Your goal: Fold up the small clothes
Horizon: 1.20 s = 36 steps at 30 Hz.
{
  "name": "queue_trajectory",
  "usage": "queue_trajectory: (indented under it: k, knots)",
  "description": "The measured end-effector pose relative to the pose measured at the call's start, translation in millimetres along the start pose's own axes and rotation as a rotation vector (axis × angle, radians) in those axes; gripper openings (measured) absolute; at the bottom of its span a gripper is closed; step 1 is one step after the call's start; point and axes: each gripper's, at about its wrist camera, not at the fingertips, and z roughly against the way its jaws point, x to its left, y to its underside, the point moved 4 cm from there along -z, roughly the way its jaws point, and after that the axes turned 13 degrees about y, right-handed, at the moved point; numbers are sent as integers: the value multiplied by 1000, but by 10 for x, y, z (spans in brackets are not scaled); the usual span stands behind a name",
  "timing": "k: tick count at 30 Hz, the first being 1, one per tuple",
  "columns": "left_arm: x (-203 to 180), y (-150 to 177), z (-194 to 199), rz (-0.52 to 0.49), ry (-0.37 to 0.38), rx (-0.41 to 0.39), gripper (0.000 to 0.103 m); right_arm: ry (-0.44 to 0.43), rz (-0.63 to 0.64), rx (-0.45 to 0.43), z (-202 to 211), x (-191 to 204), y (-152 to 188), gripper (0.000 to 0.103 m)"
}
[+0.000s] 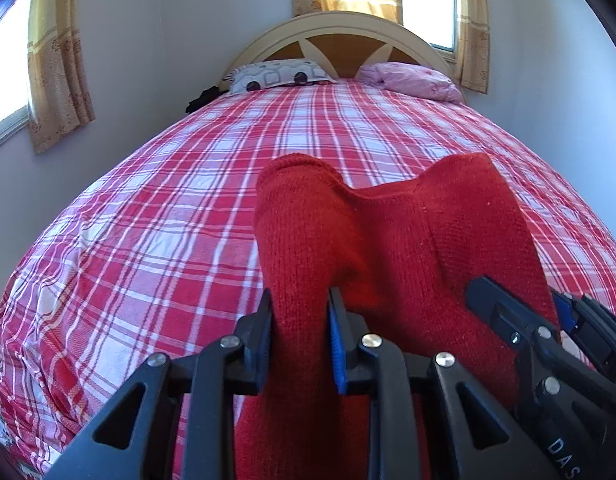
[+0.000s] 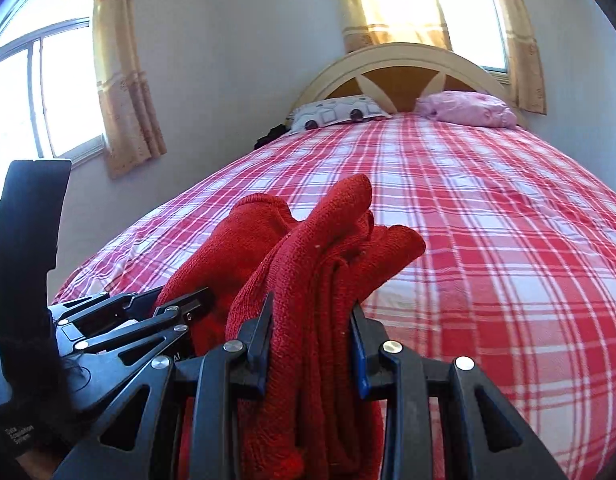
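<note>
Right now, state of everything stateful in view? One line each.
left tongs: shut on the red knit garment
right tongs: shut on the red knit garment
red knit garment: gripped by both tongs, bunched in folds at the right tongs
plaid bedsheet: spread over the bed, slightly wrinkled
curtains: drawn aside, window uncovered
pillows: lying at the headboard

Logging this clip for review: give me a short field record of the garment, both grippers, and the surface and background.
garment: red knit garment, bunched, held above the bed
left gripper: shut on the garment
right gripper: shut on gathered folds of the garment
grippers: side by side, close together
surface: bed with red plaid sheet
at headboard: patterned pillow, pink pillow
fold state: not yet laid flat
</note>
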Motion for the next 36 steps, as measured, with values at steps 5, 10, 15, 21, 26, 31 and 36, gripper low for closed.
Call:
queue_trajectory:
  k: [5,10,15,21,26,31,36]
  knots:
    - [213,-88,-28,17,-52,-13,17,-29,19,-8,-155,227,-110,32]
    - [395,-252,-122,-16,-141,-39,6,-55,42,-10,-378,472,-229,32]
    - [652,-243,-190,106,-71,15,32,-27,42,22,-520,401,-228,32]
    - [924,65,-337,273,81,114,70,0,-25,113,-593,50,57,32]
    - [875,141,-414,365,159,139,74,-2,-77,178,-730,-94,245,31]
    - [806,32,-249,370,262,108,73,-3,-59,177,-733,-84,244,31]
    - [564,108,-511,222,215,201,75,-3,-61,179,-741,-90,246,32]
